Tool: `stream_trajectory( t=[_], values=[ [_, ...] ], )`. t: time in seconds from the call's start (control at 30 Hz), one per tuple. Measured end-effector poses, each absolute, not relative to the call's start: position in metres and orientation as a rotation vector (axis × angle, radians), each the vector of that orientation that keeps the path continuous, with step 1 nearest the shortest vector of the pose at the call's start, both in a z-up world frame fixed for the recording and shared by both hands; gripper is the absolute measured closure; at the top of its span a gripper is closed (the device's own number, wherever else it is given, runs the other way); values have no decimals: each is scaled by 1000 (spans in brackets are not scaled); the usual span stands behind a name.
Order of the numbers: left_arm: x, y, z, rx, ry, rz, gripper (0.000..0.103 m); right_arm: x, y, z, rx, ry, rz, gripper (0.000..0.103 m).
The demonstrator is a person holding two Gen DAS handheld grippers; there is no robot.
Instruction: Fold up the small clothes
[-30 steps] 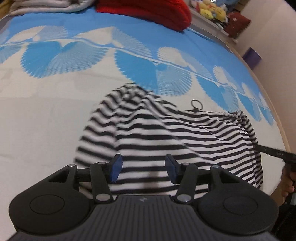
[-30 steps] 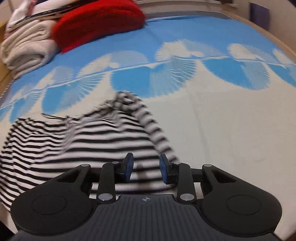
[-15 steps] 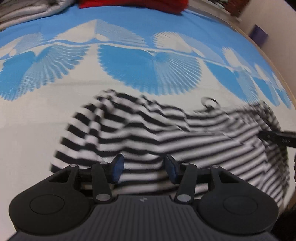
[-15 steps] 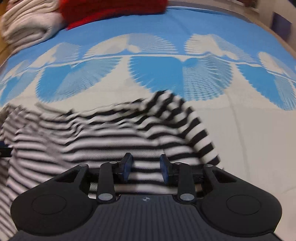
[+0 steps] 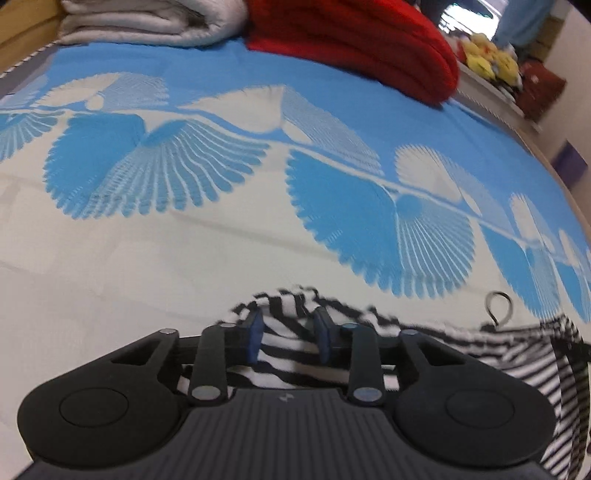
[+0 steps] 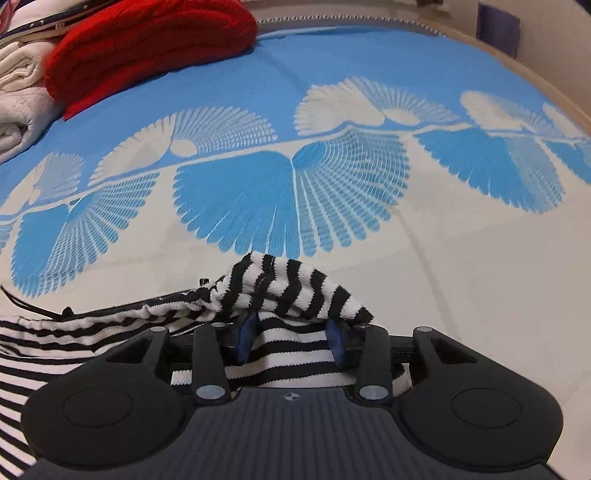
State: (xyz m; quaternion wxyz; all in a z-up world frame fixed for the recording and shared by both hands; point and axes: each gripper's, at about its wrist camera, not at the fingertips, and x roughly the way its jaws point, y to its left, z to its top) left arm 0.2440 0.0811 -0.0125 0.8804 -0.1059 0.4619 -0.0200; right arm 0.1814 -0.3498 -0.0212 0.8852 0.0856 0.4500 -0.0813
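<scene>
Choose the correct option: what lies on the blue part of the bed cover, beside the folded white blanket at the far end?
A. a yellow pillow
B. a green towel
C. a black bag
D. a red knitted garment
D: a red knitted garment lies on the blue-and-white fan-patterned bed cover, next to the folded white blanket; the left wrist view shows the same.

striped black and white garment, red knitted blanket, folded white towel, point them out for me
striped black and white garment [image 6: 291, 280]: right wrist view, on the raised sleeve end.
red knitted blanket [image 5: 354, 40]: left wrist view, on its top fold.
folded white towel [image 5: 147, 22]: left wrist view, on the roll's middle.
</scene>
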Motion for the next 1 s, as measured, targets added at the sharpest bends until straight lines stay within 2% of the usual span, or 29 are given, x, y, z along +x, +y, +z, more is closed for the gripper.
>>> stream_trajectory(
  t=[0.1, 0.13, 0.17, 0.5, 0.7, 0.77, 0.83, 0.9, 1.0],
  values=[
    [247, 86, -11, -228, 963, -23, 69, 183, -348, -19, 172, 914, -188, 62],
    [248, 86, -11, -211, 983, -14, 58, 185, -348, -20, 172, 913, -191, 62],
    [248, 85, -11, -199, 1005, -14, 56, 185, -348, -20, 176, 919, -189, 62],
    [184, 91, 40, -101, 977, -256, 54, 144, -345, 12, 111, 907, -97, 61],
    [127, 96, 31, 14, 1066, -414, 53, 86, -356, 27, 122, 939, 35, 61],
    [111, 99, 17, 24, 1122, -487, 49, 69, -359, 24, 104, 974, 61, 61],
    [100, 100, -8, 99, 1205, -472, 39, 54, -364, 15, 54, 1035, 63, 61],
    [91, 102, -19, 155, 1222, -432, 32, 41, -369, -7, -32, 1159, 33, 61],
    [84, 103, 12, 102, 1121, -342, 40, 25, -376, -8, -121, 1140, -26, 57]
  ],
)
